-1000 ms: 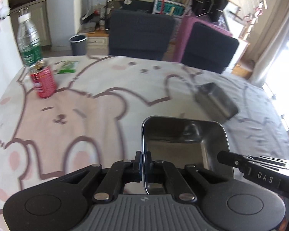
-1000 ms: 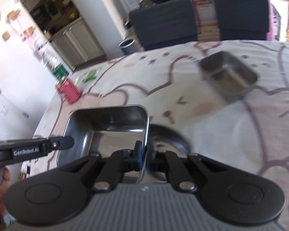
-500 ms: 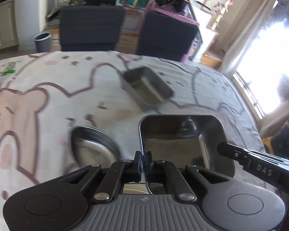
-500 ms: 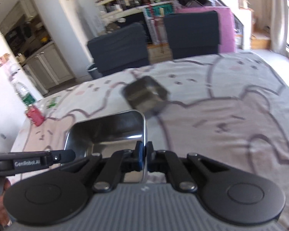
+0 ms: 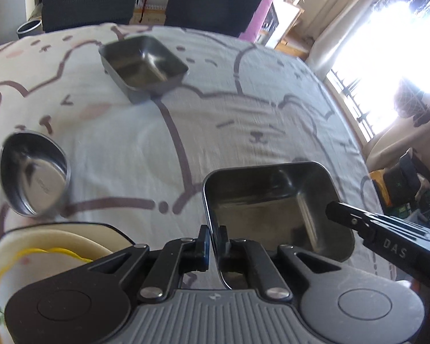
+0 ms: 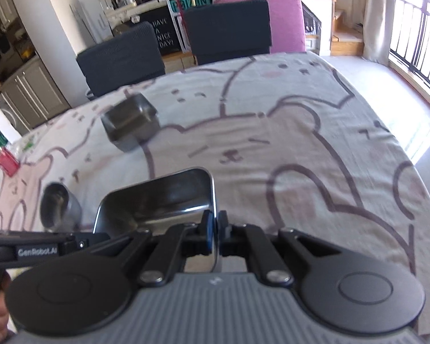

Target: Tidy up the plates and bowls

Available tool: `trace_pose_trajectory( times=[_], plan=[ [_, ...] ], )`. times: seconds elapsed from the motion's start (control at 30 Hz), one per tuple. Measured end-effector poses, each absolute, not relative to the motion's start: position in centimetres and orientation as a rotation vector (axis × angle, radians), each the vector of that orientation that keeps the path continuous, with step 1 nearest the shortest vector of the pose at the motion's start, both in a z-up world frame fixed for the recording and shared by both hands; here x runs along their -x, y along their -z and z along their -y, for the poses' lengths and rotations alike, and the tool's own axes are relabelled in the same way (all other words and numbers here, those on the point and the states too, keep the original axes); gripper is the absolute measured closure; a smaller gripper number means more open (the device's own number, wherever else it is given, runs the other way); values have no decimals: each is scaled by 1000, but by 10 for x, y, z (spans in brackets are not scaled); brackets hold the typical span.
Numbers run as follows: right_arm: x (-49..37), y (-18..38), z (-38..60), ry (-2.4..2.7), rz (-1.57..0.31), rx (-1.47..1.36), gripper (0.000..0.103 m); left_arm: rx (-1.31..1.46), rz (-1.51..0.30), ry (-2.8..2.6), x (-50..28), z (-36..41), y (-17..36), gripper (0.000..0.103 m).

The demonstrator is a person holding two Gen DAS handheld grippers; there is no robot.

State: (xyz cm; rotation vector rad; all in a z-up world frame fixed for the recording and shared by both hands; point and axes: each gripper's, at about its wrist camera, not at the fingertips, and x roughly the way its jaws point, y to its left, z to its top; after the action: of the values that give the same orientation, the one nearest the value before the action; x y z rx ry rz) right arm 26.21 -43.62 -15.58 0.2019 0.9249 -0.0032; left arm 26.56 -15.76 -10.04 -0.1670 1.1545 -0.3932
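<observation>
Left claw (image 5: 213,242) clamped shut, right claw (image 6: 214,230) clamped shut, both angled downward

The left hand-held gripper (image 5: 214,245) pinches the near steel tray's (image 5: 275,200) rim above the tablecloth (image 5: 243,109).

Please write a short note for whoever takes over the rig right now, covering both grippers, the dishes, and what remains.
Left gripper: shut on the left rim of the rectangular steel tray.
Right gripper: shut on the same tray's right rim; the tray is held above the bear-print tablecloth.
A second rectangular steel tray sits farther back; a round steel bowl sits to the left; a cream plate with yellow trim is nearest.
Done: nothing stacked yet.
Left: set the tray down, probably nested with its twin, then group the bowl and plate.
</observation>
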Motion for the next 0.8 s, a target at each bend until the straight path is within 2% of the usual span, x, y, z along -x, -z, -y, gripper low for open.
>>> trace_pose_trajectory(
  times=[0.47, 0.8],
  plan=[
    [-253, 169, 470, 55, -964, -173, 96, 85, -1235, 427, -258, 211, 136, 96],
    [-258, 180, 477, 55, -1010, -138, 97, 52, -1249, 454, -255, 219, 143, 95]
  ],
)
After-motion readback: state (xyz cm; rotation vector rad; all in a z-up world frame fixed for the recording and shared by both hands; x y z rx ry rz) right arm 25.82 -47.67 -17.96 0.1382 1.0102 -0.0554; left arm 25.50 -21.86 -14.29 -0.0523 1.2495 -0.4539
